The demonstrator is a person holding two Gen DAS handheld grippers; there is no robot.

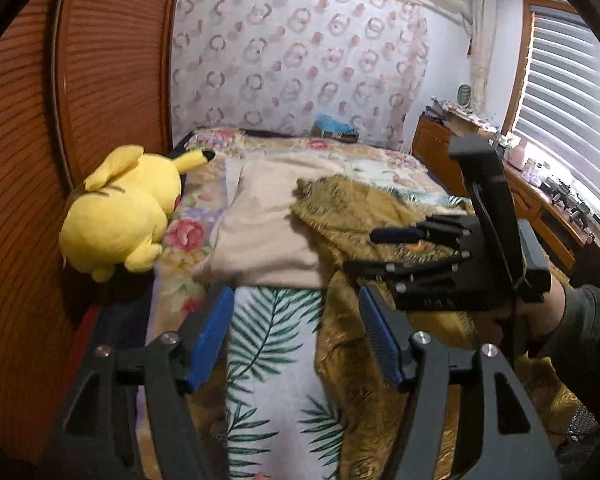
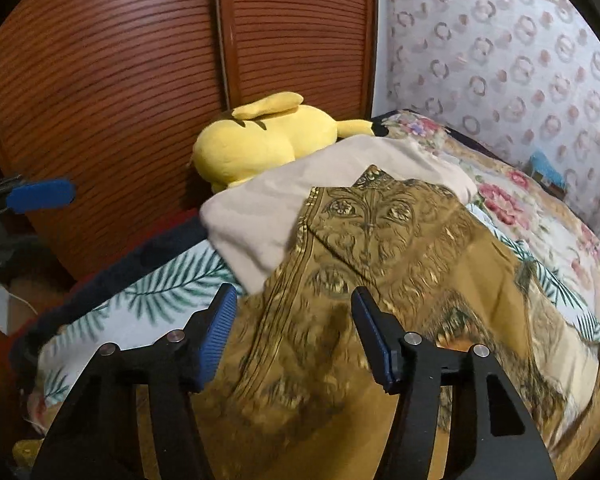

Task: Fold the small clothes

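Fingers (image 1: pixel 214 340) of both grippers spread wide above gold patterned cloth (image 2: pixel 380 260).

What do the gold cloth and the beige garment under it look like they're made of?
Gold cloth: apparently a thin woven fabric with a slight sheen; its ornate pattern looks printed or jacquard, and one edge is frayed. Beige garment: a matte, soft, thicker fabric, maybe cotton knit or fleece; no shine, rounded folds. The weave of neither is sharp enough to confirm.
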